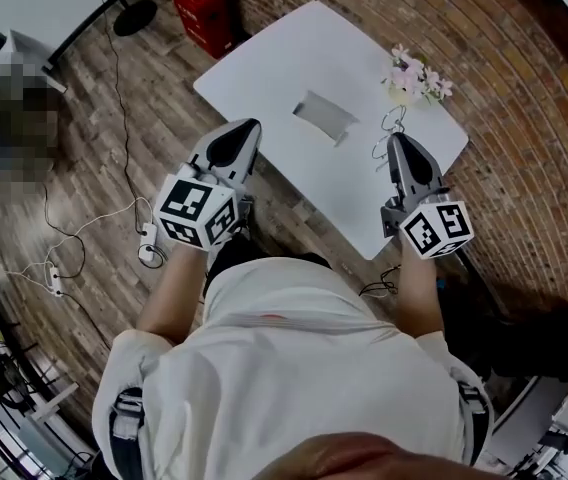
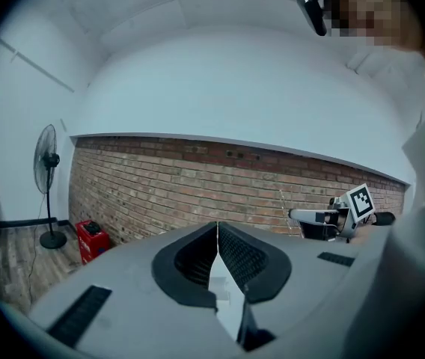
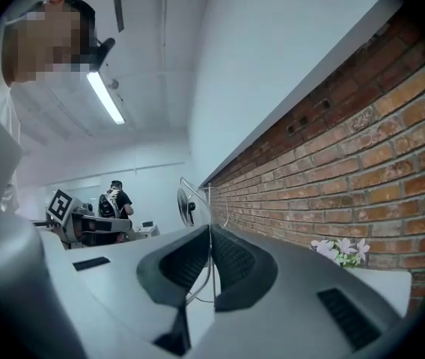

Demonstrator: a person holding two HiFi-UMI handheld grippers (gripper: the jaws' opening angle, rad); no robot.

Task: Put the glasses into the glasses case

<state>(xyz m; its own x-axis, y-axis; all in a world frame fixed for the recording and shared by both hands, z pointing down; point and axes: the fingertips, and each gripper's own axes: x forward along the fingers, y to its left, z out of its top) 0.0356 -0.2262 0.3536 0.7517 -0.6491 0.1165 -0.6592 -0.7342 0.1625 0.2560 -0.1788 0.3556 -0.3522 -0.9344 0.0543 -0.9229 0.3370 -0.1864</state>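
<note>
Person's white shirt (image 1: 294, 368) fills the bottom of the head view; both bare forearms reach forward, one tool in each hand

Left gripper (image 1: 253, 125): held over the near left edge of the white rectangular table (image 1: 264, 78). In the left gripper view its jaws are pressed together at the tips with nothing between them. A sliver of white table top shows through the gap lower down

Right gripper (image 1: 395, 139): held over the near right part of the table. In the right gripper view its jaws are pinched on the thin wire-framed glasses (image 3: 206, 200). A wire of the frame runs down between the ribbed pads (image 3: 231, 264), and one lens rim stands up past the tips

Glasses sit at the right gripper's tips, over the right side of the table. Cannot tell whether they touch the top

Grey rectangular glasses case (image 1: 324, 116): lies flat near the middle of the table, beyond both grippers and between them. It is well apart from the glasses, to their left. Lid state cannot be made out

Pink artificial flowers (image 1: 416, 76): at the far right of the table, just beyond the glasses

Off the table: a red plastic crate (image 1: 202, 8) stands on the wooden floor (image 1: 114, 128) past the far left corner, near the base of a black standing fan (image 1: 134, 13). White cables (image 1: 74, 233) trail over the floor at the left

Brick wall (image 2: 197, 178) runs behind the table
</note>
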